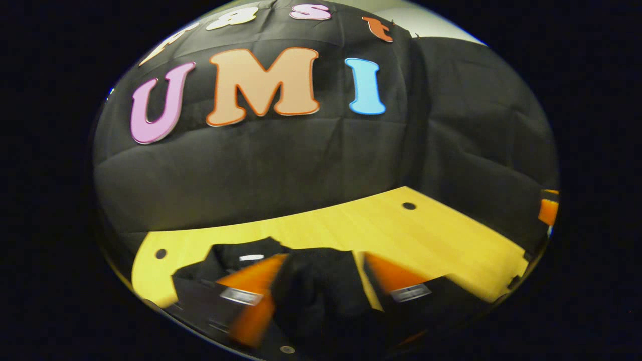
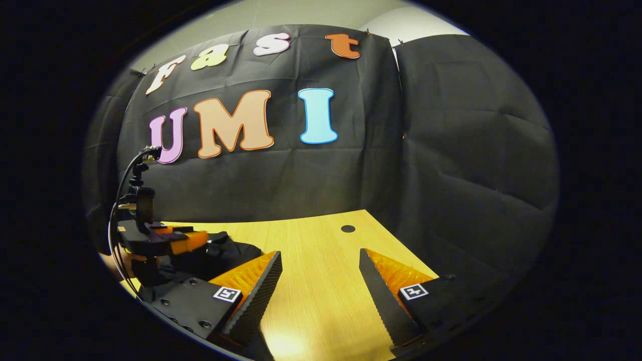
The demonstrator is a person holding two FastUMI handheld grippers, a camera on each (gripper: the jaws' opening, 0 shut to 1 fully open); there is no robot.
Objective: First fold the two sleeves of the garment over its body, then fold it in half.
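Left gripper (image 1: 321, 281) has black fabric of the garment (image 1: 235, 258) bunched between its blurred fingers — clamped or not, cannot tell. Right gripper (image 2: 321, 286) hangs wide apart over bare wooden table (image 2: 321, 240), empty. Garment lies far-left on the table. Carry the fold flat across the body — no dragging. One garment, two grippers.

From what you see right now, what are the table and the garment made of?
The table looks like pale wood or wood-look laminate: fine straight grain, with a slight sheen near the camera. The garment looks like soft matte black fabric, lying in limp folds; the exact fibre cannot be told.
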